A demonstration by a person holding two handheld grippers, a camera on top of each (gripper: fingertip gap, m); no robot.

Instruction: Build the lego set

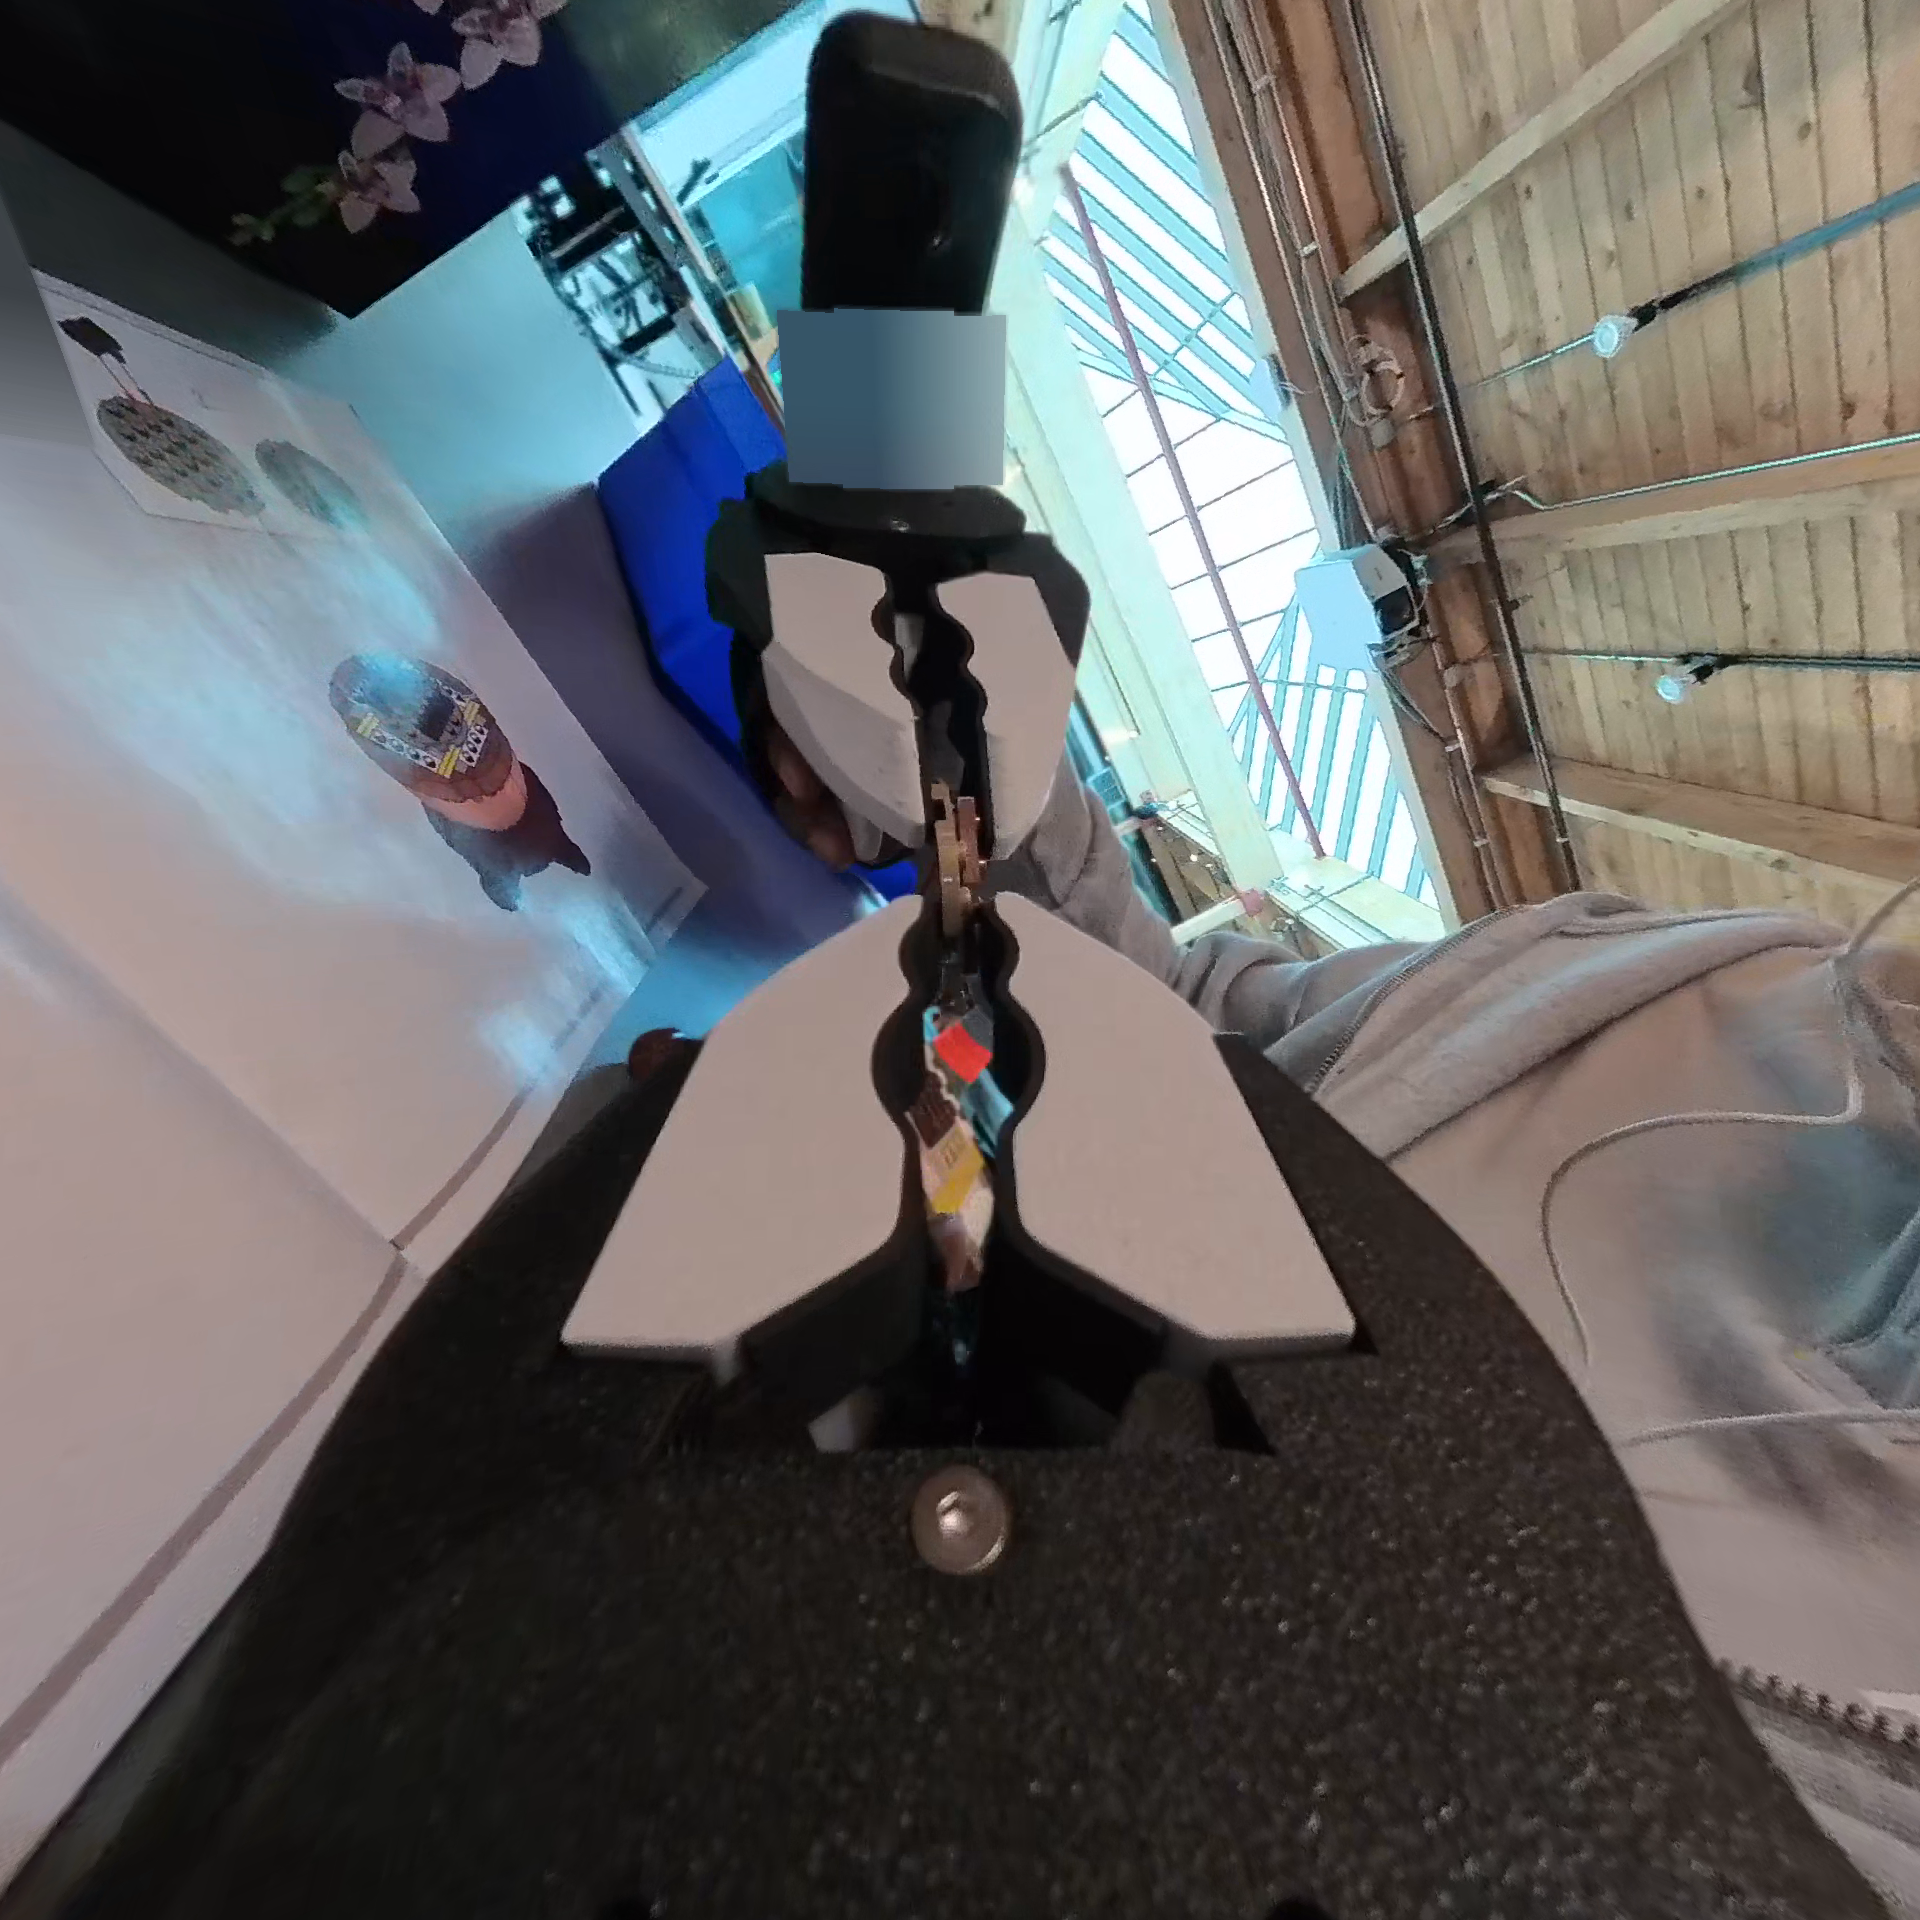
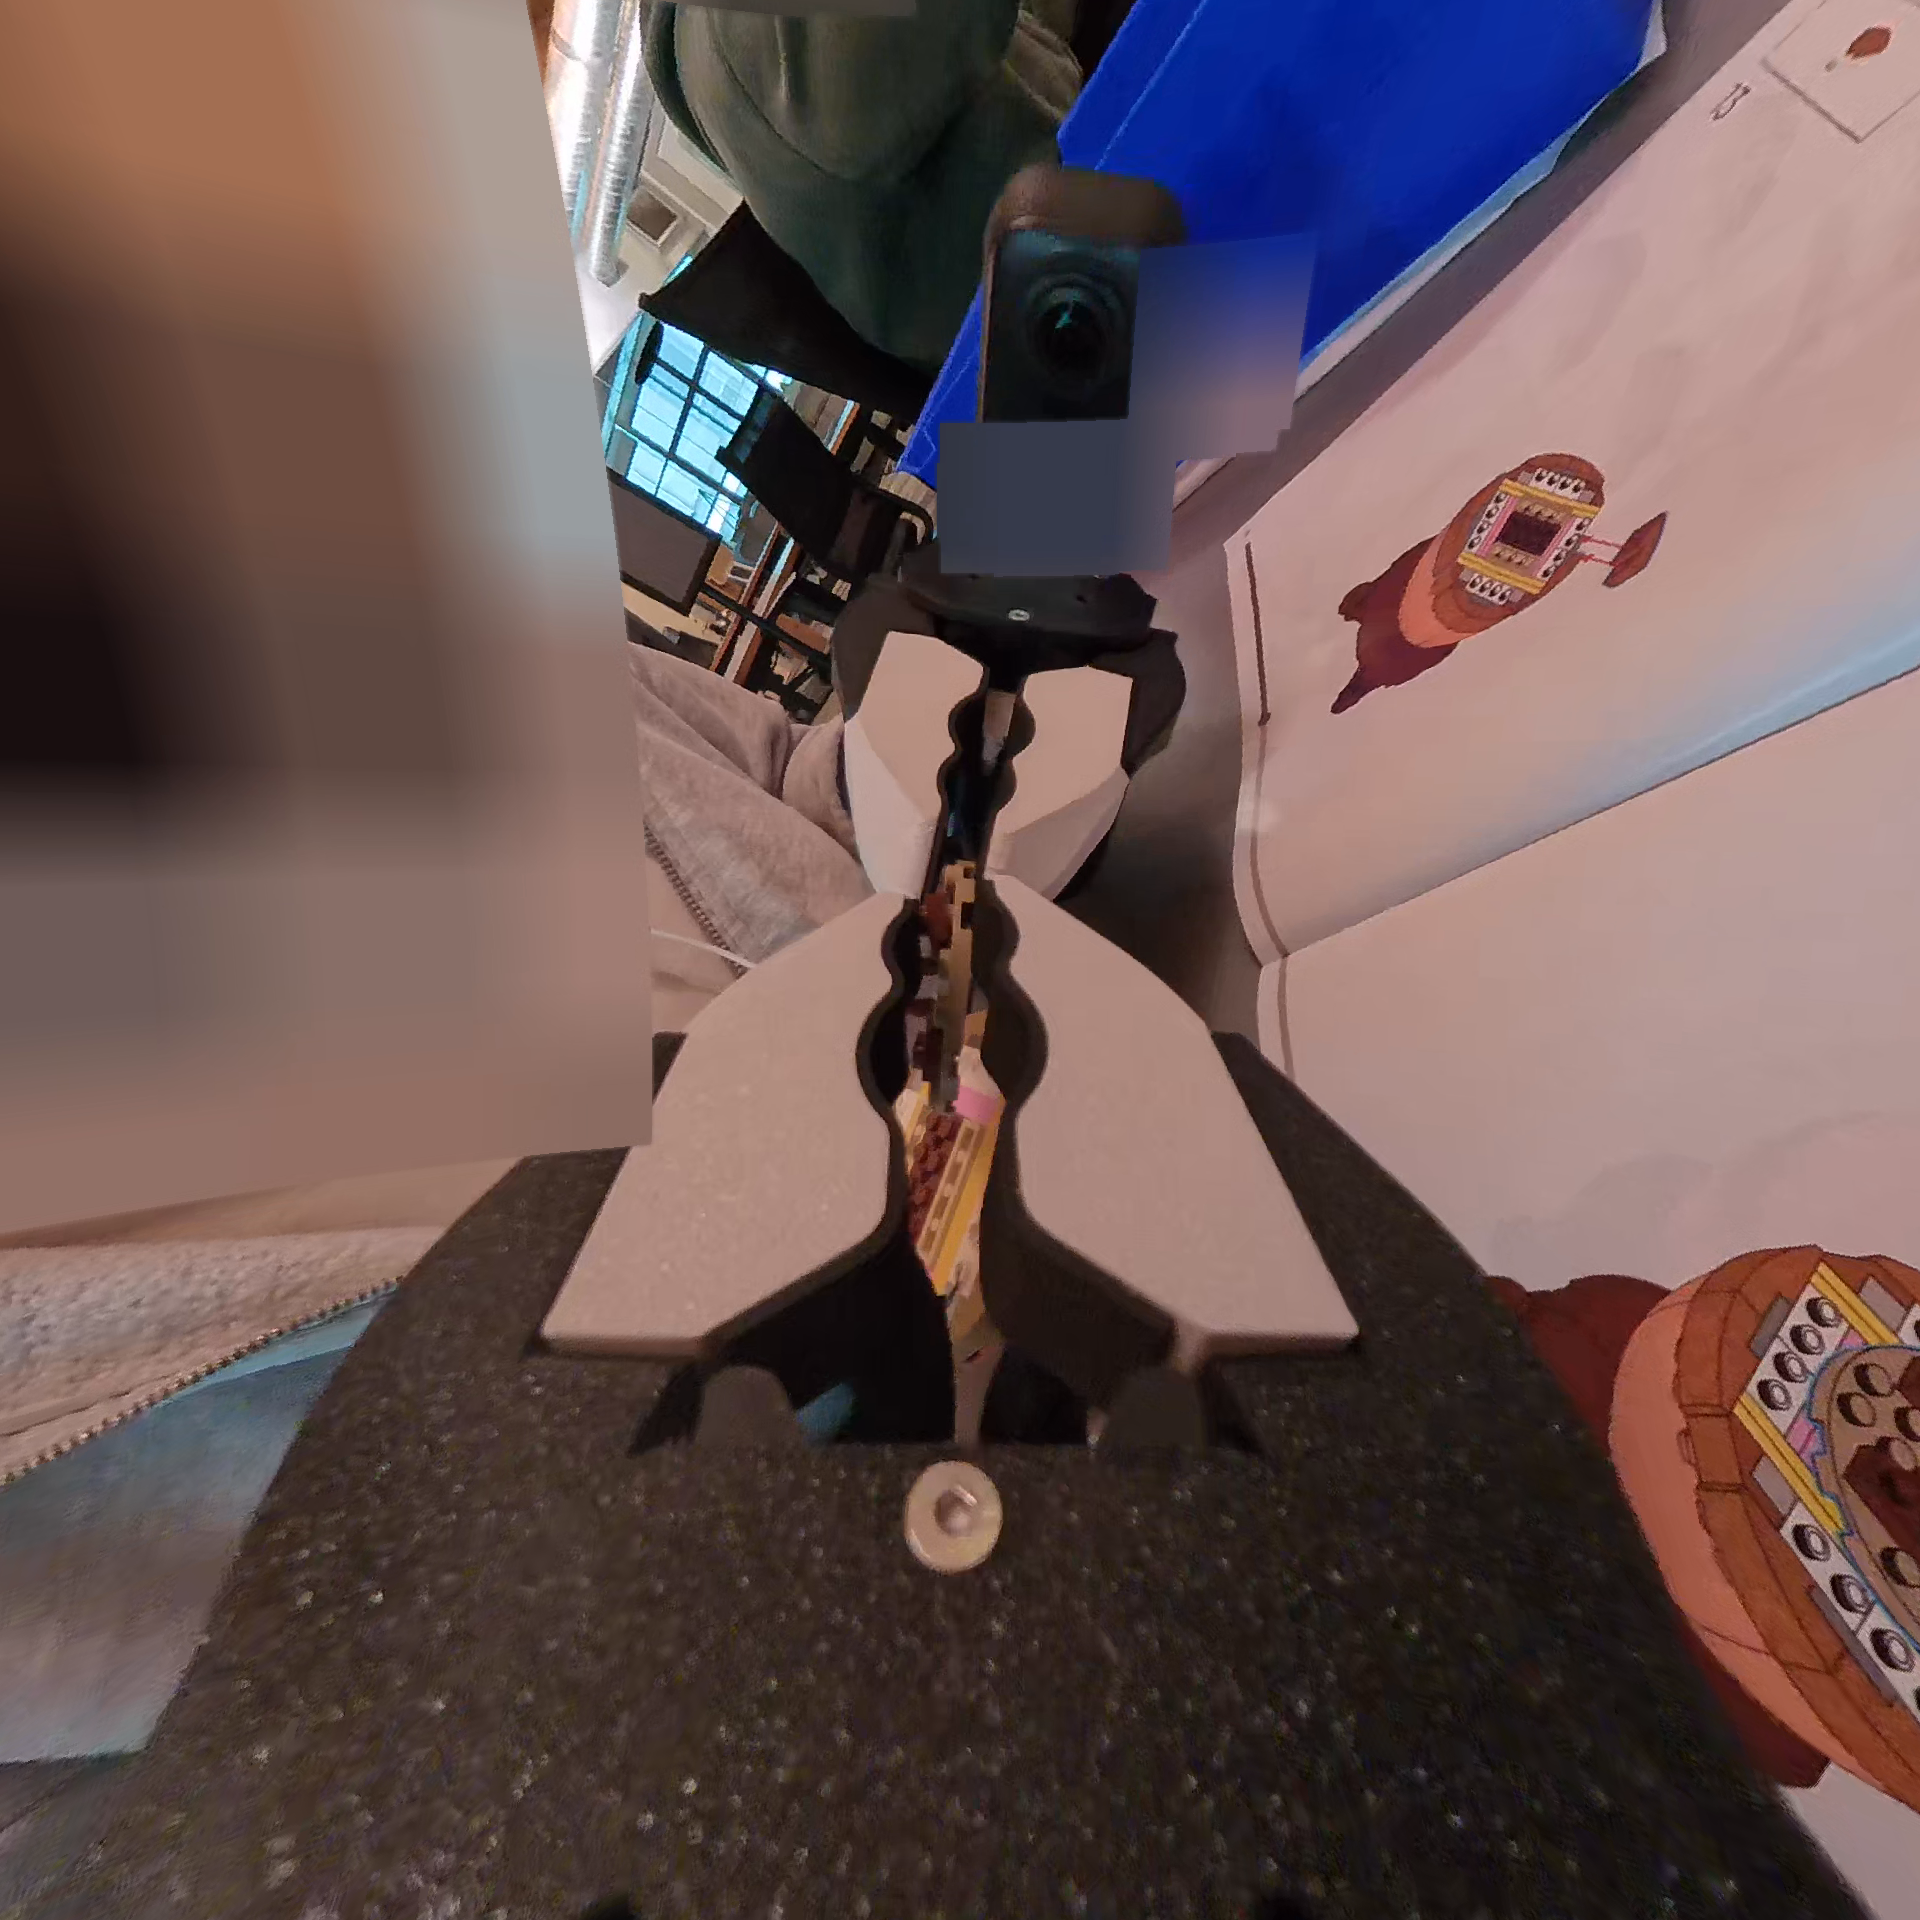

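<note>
Lego model [image 2: 951, 1153] is being pinched lengthwise between both closed, facing grippers, left gripper [image 1: 961, 940] and right gripper [image 2: 951, 914].

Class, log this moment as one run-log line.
left tongs: shut on lego build | right tongs: shut on lego build | tongs tip to tip | manual open beside

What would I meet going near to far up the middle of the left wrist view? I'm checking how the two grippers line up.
Silver screw → left gripper shut on a multicoloured lego assembly → small tan lego piece → right gripper facing it → its black camera.
</note>
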